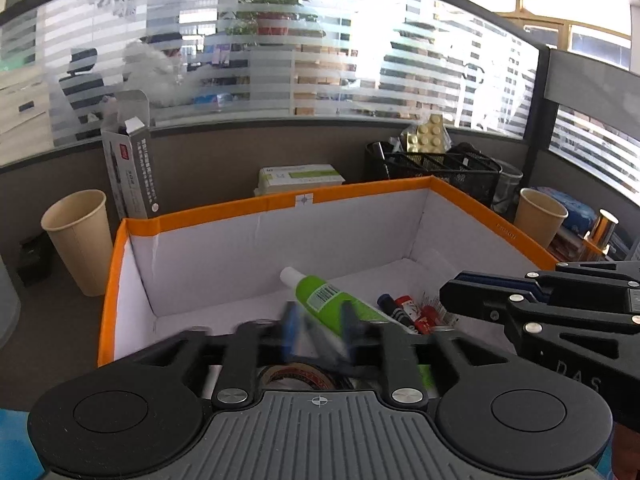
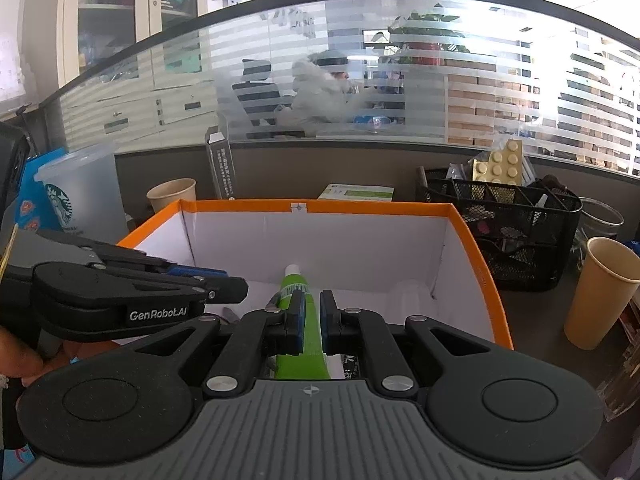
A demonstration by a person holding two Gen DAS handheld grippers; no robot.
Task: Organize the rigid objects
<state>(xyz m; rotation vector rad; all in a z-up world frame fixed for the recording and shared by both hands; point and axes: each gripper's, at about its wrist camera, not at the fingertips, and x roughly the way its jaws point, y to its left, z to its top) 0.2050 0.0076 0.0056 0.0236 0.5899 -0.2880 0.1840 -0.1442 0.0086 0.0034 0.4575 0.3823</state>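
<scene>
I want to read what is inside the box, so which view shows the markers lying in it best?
The left wrist view: the markers lie in plain sight on the floor of the orange-rimmed box, right of the green tube. In the right wrist view the right tool and its body cover that spot; no markers show.

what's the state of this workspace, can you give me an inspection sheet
surface: grey desk, largely taken up by an orange-rimmed box.
job's things: green tube, markers and a tape roll lie inside the box.
clutter: paper cup, second paper cup, black mesh organiser and upright carton around the box.
grippers: left gripper jaws open, blurred, either side of the tube; right gripper jaws shut, tube showing in their slit, grip unclear.
cables: nothing seen.
surroundings: striped glass partition, seated person behind it.
</scene>
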